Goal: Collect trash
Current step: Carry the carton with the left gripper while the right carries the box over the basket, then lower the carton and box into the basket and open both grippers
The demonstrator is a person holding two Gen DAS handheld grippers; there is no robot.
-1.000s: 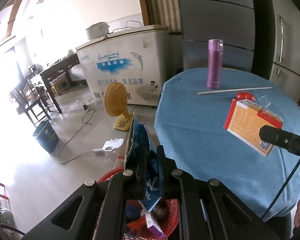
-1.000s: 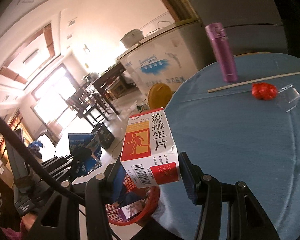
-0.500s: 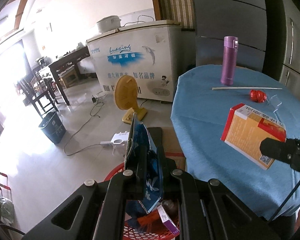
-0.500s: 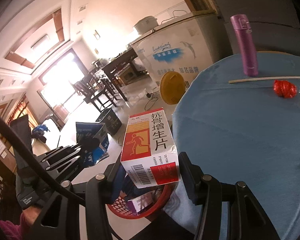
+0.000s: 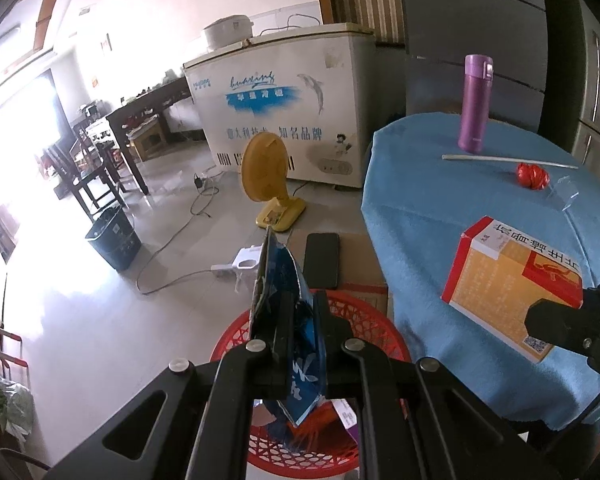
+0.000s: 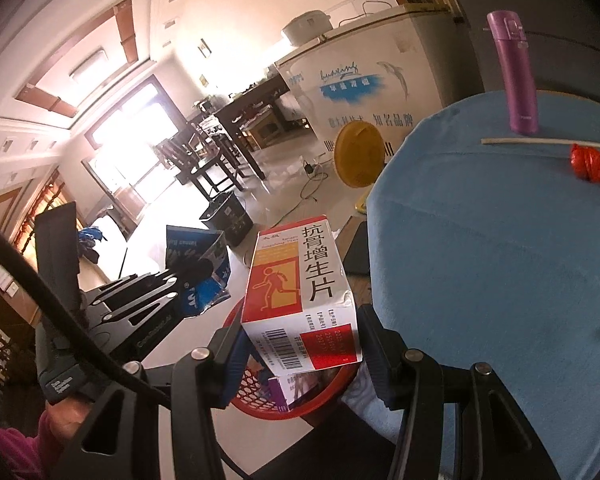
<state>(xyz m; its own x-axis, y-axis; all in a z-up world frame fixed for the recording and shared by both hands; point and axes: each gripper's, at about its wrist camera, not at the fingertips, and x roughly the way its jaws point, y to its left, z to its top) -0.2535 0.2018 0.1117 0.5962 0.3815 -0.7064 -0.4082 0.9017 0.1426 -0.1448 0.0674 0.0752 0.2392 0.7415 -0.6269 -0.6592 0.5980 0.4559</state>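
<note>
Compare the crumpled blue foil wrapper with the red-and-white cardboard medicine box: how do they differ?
The blue foil wrapper is thin and torn; the cardboard medicine box is rigid and rectangular. The left gripper pinches the wrapper nearly closed; the right gripper spans the box. Both hang over the red basket.

Right gripper [image 6: 300,336] clamps a red-and-white medicine box [image 6: 300,300] above a red mesh basket [image 6: 260,396] | left gripper [image 6: 204,270] pinches a blue wrapper [image 6: 198,252] | purple bottle [image 6: 518,76] upright on blue tablecloth [image 6: 500,260]
</note>
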